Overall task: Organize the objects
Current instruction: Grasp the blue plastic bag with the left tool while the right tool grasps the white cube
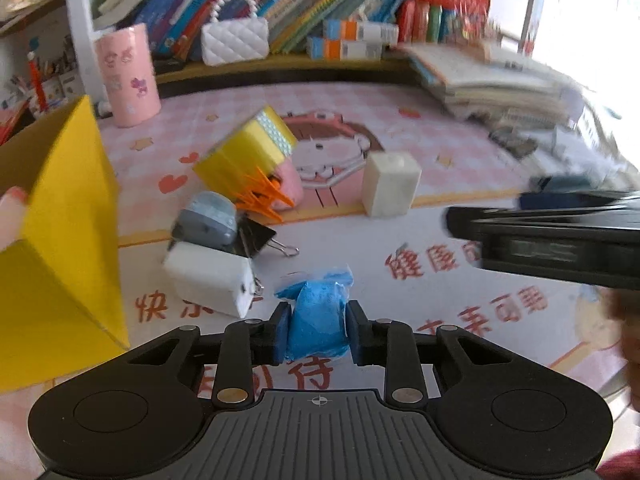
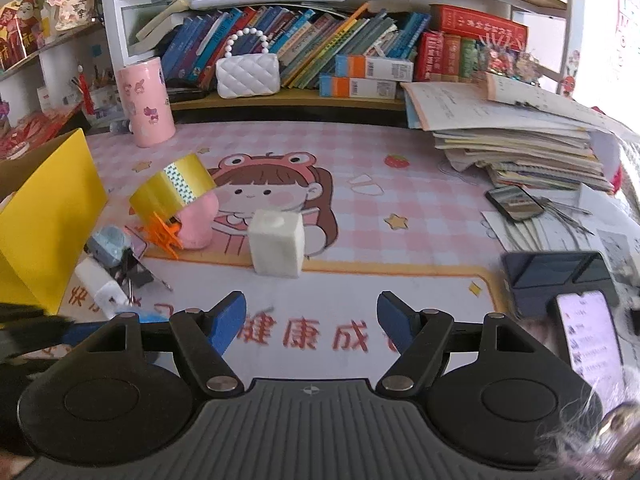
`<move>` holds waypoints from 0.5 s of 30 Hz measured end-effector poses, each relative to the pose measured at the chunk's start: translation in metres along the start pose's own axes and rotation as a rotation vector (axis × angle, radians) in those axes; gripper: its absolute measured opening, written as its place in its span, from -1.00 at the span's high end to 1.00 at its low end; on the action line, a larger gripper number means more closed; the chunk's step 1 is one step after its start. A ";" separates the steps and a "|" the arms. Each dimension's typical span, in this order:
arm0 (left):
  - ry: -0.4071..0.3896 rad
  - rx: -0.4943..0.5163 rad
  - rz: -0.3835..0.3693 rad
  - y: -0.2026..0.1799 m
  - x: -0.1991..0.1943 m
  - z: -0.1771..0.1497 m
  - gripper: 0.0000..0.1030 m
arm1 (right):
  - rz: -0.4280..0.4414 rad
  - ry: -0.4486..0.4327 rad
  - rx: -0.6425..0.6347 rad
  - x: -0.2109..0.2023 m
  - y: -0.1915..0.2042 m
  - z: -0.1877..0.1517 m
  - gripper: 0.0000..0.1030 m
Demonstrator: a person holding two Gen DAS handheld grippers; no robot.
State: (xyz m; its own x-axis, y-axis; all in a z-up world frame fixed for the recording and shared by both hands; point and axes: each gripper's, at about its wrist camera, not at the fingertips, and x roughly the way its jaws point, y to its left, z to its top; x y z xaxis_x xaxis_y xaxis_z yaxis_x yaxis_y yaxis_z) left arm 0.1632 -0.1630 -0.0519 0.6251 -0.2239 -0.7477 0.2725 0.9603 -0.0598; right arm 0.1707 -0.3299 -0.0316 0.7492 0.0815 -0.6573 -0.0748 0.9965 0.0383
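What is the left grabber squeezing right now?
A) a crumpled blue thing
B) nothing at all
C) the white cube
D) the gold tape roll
A. In the left wrist view the left gripper has both fingers pressed against the sides of the crumpled blue thing, while the white cube and the gold tape roll sit farther back on the mat.
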 end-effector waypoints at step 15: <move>-0.002 -0.113 0.130 0.040 -0.046 -0.026 0.47 | -0.007 0.001 -0.088 0.087 0.030 0.030 0.05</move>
State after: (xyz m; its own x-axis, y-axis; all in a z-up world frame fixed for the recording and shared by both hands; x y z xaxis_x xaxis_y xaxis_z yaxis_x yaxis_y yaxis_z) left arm 0.1262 -0.1094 -0.0368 0.6510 -0.0964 -0.7530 0.1049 0.9938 -0.0365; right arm 0.2535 -0.2922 -0.0650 0.7495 0.0746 -0.6578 -0.1271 0.9914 -0.0325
